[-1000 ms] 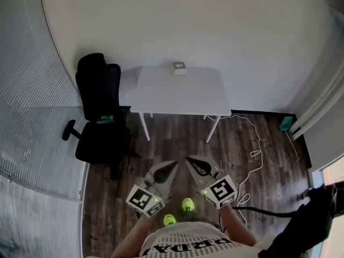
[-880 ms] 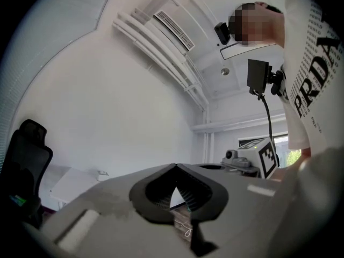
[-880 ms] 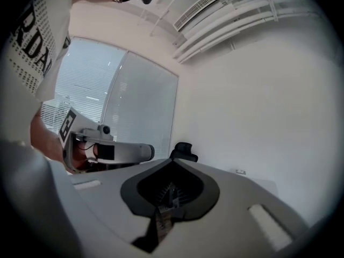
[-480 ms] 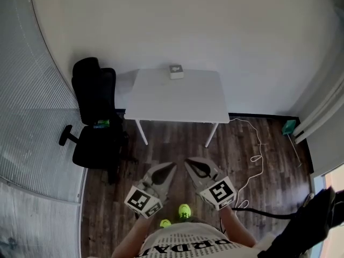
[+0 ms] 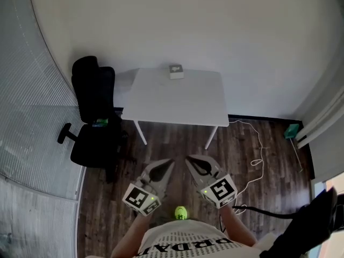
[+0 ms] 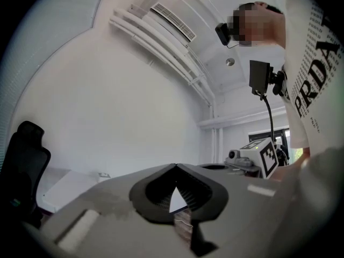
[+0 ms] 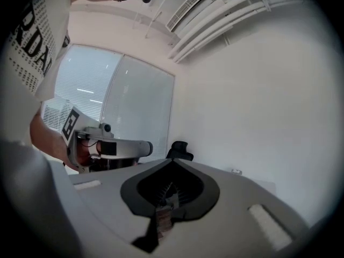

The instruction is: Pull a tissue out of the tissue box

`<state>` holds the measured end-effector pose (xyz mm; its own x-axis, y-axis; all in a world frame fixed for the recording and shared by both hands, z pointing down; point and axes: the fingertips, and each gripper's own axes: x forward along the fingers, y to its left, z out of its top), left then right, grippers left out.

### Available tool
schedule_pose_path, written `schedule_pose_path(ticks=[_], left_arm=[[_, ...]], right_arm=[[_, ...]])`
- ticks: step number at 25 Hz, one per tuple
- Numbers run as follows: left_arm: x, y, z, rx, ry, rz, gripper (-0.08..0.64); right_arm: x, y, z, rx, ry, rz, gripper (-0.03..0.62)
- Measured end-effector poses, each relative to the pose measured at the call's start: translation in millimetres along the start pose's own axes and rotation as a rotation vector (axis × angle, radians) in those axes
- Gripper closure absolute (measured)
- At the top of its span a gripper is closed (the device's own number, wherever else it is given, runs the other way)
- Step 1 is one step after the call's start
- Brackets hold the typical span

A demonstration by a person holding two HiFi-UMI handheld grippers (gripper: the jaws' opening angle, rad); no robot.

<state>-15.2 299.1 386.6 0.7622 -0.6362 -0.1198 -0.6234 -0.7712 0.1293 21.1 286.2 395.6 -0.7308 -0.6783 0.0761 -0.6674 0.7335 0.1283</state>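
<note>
floor [image 5: 177, 138] before table [image 5: 161, 98]: open | table left: office chair [image 5: 95, 112] | tissue box [image 5: 176, 71]: wall [image 5: 188, 26] close behind

Rig: left hand-held gripper [image 5: 170, 162] has a grey tapered shell with black, ribbed jaw lining. At its rear sits the left marker cube [image 5: 141, 199], white faces with black square patterns and a green LED. The right hand-held gripper [image 5: 188, 159] and right marker cube [image 5: 220, 190] are the same build. Worn: white short-sleeved T-shirt [image 5: 177, 244] with black block lettering; neon yellow-green shoe [image 5: 181, 213].
</note>
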Motion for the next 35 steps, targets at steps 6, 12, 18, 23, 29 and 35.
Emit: schedule_pose_path(ticks=[6, 12, 18, 23, 29, 35], left_arm=[[14, 2, -1, -0.002, 0.005, 0.009, 0.568], [18, 18, -5, -0.014, 0.009, 0.025, 0.568], [24, 43, -6, -0.028, 0.008, 0.010, 0.568], [46, 64, -1, -0.037, 0.006, -0.024, 0.568], [75, 93, 13, -0.036, -0.005, -0.072, 0.568], [94, 126, 28, -0.024, -0.008, -0.111, 0.568]], right_arm=[[1, -12, -5, 0.022, 0.013, 0.017, 0.584], [18, -22, -9, 0.027, 0.009, 0.019, 0.583], [39, -29, -10, 0.030, 0.026, 0.010, 0.583], [56, -45, -4, 0.020, 0.046, -0.005, 0.584], [85, -73, 5, 0.016, 0.047, -0.037, 0.584], [114, -99, 9, 0.020, 0.042, -0.087, 0.584]])
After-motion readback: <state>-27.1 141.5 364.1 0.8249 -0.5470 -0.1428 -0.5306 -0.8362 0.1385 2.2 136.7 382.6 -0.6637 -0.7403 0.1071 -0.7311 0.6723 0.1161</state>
